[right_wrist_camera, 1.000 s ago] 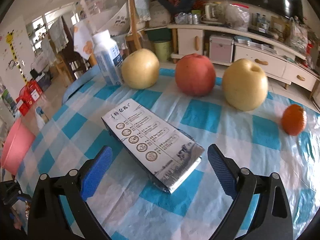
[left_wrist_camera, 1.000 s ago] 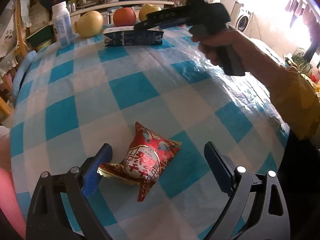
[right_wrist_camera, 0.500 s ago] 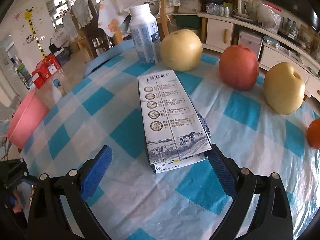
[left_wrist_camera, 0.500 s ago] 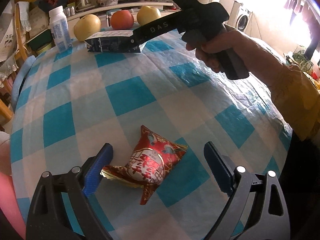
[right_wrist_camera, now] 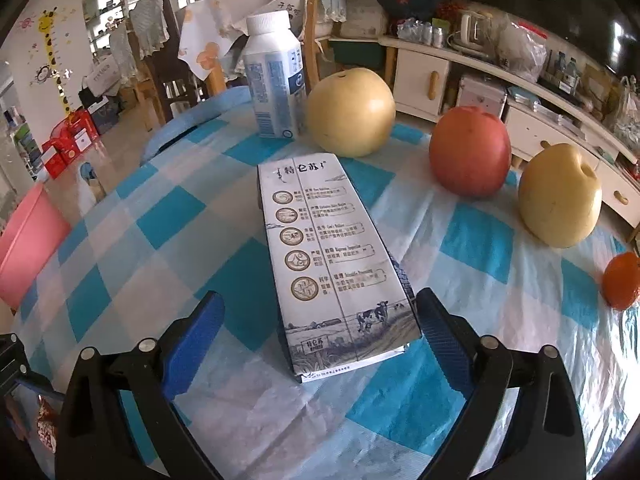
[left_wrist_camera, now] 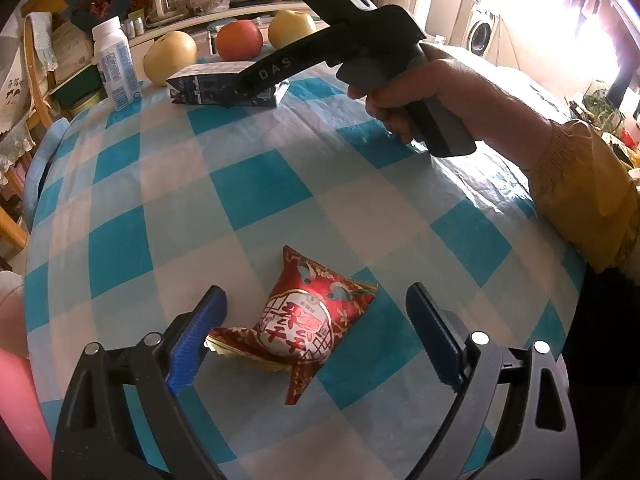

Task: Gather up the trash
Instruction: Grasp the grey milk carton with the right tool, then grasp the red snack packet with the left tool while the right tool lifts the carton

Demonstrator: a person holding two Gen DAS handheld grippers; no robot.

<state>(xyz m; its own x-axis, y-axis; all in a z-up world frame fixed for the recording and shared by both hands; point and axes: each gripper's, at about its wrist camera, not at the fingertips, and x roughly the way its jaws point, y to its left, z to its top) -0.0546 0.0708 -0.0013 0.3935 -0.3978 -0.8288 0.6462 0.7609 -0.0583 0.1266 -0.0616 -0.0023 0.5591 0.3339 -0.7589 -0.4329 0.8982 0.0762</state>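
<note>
A crumpled red snack wrapper lies on the blue-and-white checked tablecloth, between the blue pads of my open left gripper, nearer the left pad. A flattened white milk carton lies lengthwise between the pads of my open right gripper, its near end close to the right pad. The carton also shows in the left wrist view at the table's far side, with the right gripper's body over it.
A white bottle, two yellow pears, a red apple and a small orange stand behind the carton. A pink bin sits off the table's left edge.
The right gripper has swung round and closed in, so the carton now lies lengthwise between its pads. The left gripper has shifted slightly left and back from the wrapper.
</note>
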